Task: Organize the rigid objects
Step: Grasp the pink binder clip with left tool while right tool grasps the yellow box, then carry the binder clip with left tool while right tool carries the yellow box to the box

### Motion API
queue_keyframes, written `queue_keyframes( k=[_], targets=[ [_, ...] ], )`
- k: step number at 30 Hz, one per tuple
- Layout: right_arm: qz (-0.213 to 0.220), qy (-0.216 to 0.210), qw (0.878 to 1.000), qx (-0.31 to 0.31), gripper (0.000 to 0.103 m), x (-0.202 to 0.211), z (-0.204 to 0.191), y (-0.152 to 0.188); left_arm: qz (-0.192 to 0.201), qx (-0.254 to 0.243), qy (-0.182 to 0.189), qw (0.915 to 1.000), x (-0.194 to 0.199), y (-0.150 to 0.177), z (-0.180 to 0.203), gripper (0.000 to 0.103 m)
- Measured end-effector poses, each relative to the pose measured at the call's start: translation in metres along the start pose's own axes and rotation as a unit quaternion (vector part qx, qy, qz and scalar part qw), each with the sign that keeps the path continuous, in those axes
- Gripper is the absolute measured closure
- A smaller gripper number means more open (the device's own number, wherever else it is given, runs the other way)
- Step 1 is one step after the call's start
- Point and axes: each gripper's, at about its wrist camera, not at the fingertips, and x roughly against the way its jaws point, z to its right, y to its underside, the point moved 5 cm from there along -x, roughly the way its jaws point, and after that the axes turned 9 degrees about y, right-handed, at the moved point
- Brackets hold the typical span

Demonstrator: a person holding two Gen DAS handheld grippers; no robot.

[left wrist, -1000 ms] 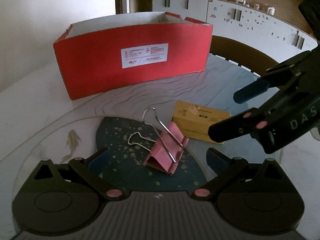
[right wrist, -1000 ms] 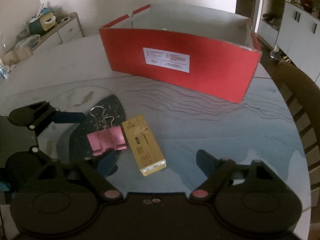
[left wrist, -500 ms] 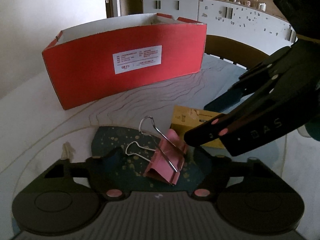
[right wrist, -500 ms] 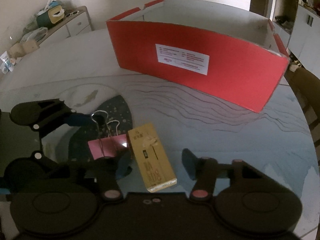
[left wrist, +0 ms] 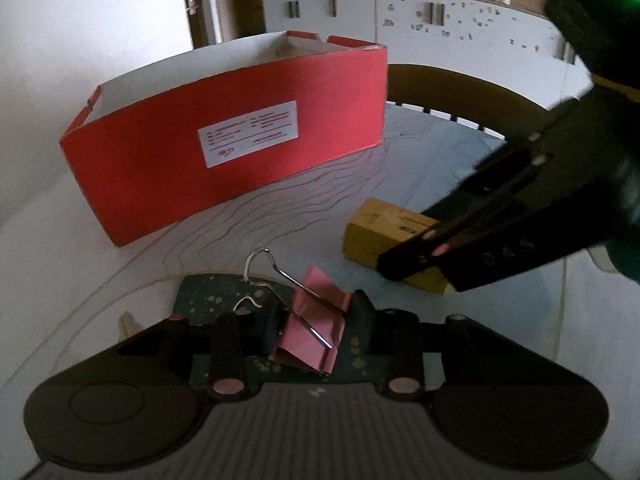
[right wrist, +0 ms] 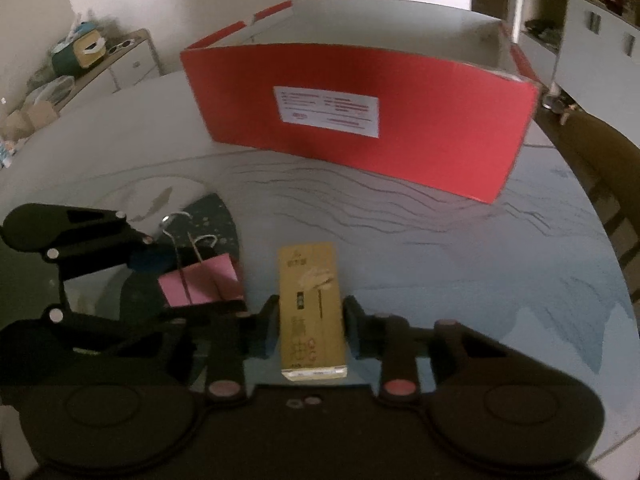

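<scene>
1. Pale cabinets and cluttered shelves fill the background of the left wrist view, behind a round glass-topped table (left wrist: 248, 236) printed with wavy lines and a dark speckled patch.
2. On the table's far side stands an open red box (left wrist: 224, 148) with a white label on its near wall.
3. Low in this view, the left gripper (left wrist: 314, 322) has its jaws closing around a pink binder clip (left wrist: 310, 330); the fingers sit tight against the clip's two sides, and its wire handles stick up and away toward the box.
4. To the right, the right gripper (left wrist: 404, 268) reaches in from the upper right, its dark fingers laid over a yellow carton (left wrist: 372, 228) that lies just beside the clip.
5. Seen from the right wrist, the same table (right wrist: 440, 248) carries the red box (right wrist: 360, 128) at the back, with a low cupboard of oddments by the wall on the left.
6. The right gripper (right wrist: 310, 332) is clamped on the yellow carton (right wrist: 310, 300), one finger pressed to each long side; the carton points lengthwise toward the box.
7. Left of it, the pink binder clip (right wrist: 200, 282) lies with the left gripper (right wrist: 168, 280) around it.
</scene>
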Motion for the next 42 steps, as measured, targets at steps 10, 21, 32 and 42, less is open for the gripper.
queue_keyframes(
  k=[10,21,32,42],
  targets=[
    [0.003,0.028,0.999,-0.035,0.074,0.021,-0.004,0.013,-0.007,0.146,0.011,0.9892,0.005,-0.008,-0.026,0.08],
    [0.024,0.027,0.999,-0.033,0.074,0.047,-0.015,0.012,-0.002,0.139,-0.009,0.9903,0.028,-0.01,-0.027,0.092],
    [0.043,0.026,0.998,-0.031,0.074,0.074,-0.018,0.005,0.015,0.13,-0.018,0.9912,0.054,-0.021,-0.028,0.096],
    [0.065,0.032,0.997,-0.014,0.074,0.094,-0.015,-0.023,0.05,0.124,-0.024,0.9907,0.077,-0.056,-0.037,0.1]
  ],
)
